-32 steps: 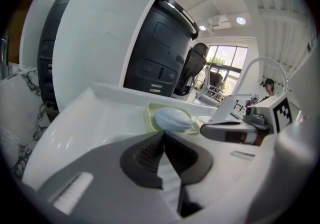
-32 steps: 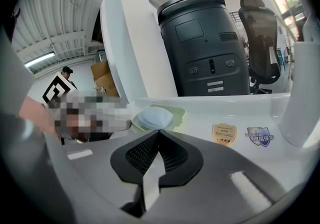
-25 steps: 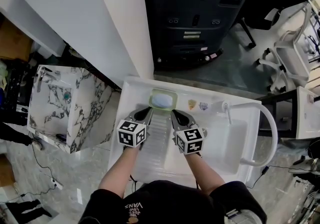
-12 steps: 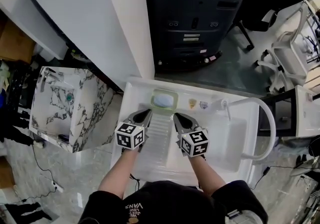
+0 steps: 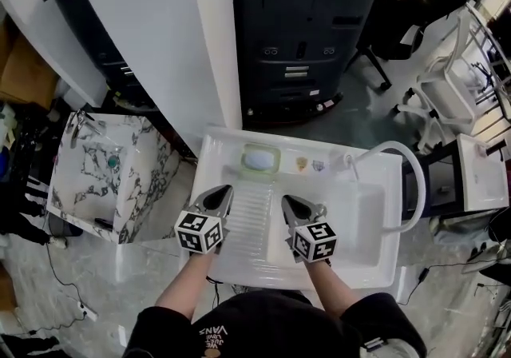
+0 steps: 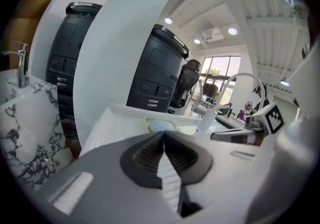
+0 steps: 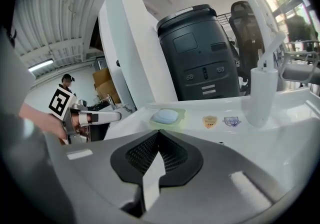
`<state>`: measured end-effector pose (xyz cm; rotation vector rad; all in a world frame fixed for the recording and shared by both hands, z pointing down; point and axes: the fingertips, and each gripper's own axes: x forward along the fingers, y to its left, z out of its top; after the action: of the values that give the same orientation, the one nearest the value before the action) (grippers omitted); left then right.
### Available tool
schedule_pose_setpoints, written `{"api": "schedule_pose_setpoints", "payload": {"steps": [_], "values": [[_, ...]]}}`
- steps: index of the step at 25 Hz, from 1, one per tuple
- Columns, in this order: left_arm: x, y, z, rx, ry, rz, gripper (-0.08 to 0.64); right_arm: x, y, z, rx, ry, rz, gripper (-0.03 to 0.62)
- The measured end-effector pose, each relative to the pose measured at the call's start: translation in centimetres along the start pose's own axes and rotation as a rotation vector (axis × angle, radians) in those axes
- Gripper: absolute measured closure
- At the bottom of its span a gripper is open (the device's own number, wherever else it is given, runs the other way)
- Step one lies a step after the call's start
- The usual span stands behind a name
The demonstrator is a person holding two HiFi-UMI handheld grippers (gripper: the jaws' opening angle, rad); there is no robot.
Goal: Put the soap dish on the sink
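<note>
Overhead head view, gripper views share sink (image 5: 371, 224)

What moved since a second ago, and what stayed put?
The left tool and the right tool both pulled back from the soap dish, toward the person. Nothing was grabbed or let go: both stayed shut and empty. The soap dish stayed on the back ledge of the sink.
</note>
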<state>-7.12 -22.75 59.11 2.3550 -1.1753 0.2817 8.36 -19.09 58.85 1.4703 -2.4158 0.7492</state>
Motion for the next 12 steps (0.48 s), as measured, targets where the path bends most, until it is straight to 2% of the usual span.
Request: {"api": "schedule_pose_setpoints", "payload": {"steps": [7, 12], "values": [[-4.3, -0.8, -1.1, 0.003, -0.015, -0.002, 0.505, -4.4, 1.5, -1.5, 0.014, -0.016, -0.043, 0.589], [-7.3, -2.3, -2.1, 0.045, -0.003, -0.030, 0.506, -7.7, 3.1, -2.3, -0.014, -0.022, -0.047, 0.589]]}}
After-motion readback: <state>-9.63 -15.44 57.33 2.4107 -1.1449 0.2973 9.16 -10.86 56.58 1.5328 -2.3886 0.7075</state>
